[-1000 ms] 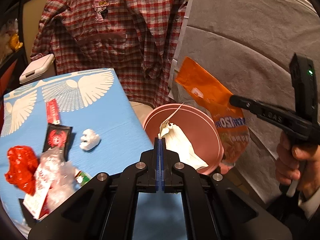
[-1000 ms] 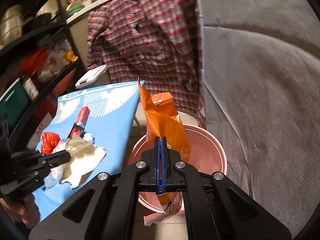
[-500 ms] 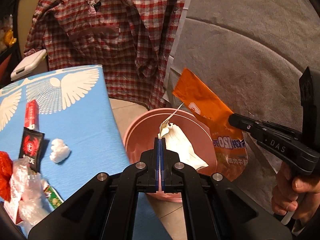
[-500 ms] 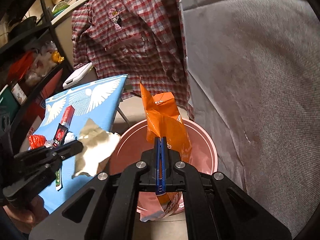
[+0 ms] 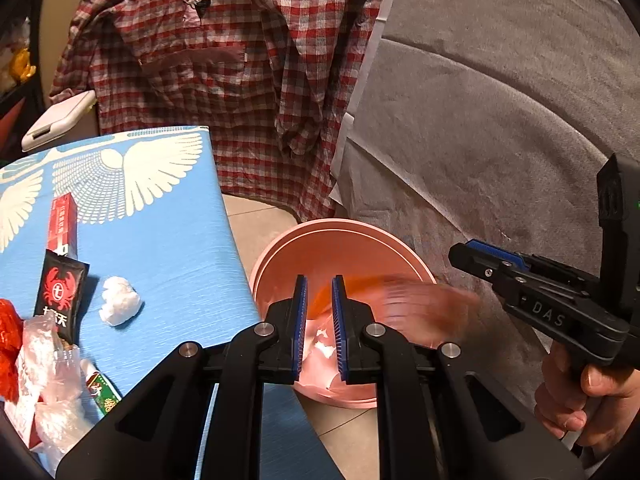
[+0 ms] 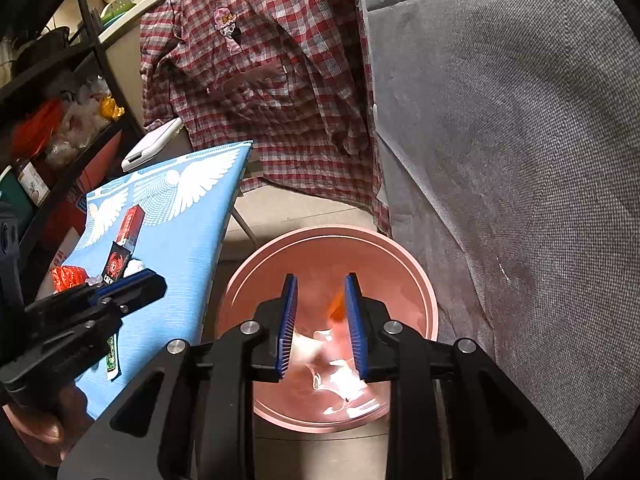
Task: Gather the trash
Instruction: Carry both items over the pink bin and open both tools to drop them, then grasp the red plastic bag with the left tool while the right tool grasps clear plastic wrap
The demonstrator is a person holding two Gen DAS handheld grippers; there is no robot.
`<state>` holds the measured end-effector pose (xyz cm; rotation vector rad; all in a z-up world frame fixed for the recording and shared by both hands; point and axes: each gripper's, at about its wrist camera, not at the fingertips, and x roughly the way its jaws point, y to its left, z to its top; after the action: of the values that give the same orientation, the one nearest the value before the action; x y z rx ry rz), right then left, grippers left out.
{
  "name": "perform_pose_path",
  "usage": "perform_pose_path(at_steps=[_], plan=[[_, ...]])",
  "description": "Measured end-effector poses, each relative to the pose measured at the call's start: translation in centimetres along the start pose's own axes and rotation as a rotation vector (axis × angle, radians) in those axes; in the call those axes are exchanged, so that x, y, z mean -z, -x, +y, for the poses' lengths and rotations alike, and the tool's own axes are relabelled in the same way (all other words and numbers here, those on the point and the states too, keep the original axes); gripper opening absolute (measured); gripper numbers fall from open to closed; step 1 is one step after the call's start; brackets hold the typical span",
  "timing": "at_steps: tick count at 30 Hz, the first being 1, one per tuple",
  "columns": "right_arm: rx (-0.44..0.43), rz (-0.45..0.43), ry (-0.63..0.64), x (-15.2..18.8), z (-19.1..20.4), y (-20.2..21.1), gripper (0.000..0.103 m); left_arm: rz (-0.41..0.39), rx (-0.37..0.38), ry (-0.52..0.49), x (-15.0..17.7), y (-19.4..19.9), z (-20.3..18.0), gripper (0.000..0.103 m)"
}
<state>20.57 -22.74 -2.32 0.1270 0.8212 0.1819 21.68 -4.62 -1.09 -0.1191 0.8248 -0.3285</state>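
Both grippers had just been opening over the pink bin [image 6: 424, 292], and each had let its piece go. The left gripper [image 5: 319, 320] stood slightly parted with nothing pressed between its pads; the white tissue [image 5: 320, 344] lay low inside the bin. The right gripper [image 6: 321, 320] stood a little wider, released, and the orange wrapper [image 5: 400, 300] was a blur in mid-fall, part of it over the bin's near rim on the right gripper's side.

That wrapper was the first risk. It was light and broad, and if it caught the rim or drifted it could slide out onto the floor [image 6: 280, 216] beside the grey cover [image 6: 520, 160].

More trash waited on the blue worktop [image 5: 160, 248]: a white wad [image 5: 119, 306], a black sachet [image 5: 62, 296], a red packet [image 5: 62, 220], a red crumple [image 5: 8, 340] and clear plastic [image 5: 48, 360]. The plastic and crumple lay touching one another near the worktop's edge, so a careless pinch there would likely drag a neighbour along or knock something off. The wad looked soft and small, and narrow jaws might only nudge it away. The bin stood just beside the worktop, so a low swing back could bump it.
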Motion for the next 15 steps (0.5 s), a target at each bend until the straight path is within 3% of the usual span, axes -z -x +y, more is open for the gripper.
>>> perform_pose_path(at_steps=[5,15], plan=[[0.018,-0.031,0.025,-0.1,0.6,0.8,0.026,-0.028,-0.004,-0.012,-0.1,1.8,0.3,0.013],[-0.009,-0.216,0.084,-0.7,5.4,6.3,0.026,-0.145,-0.036,-0.015,-0.3,9.4,3.2,0.013]])
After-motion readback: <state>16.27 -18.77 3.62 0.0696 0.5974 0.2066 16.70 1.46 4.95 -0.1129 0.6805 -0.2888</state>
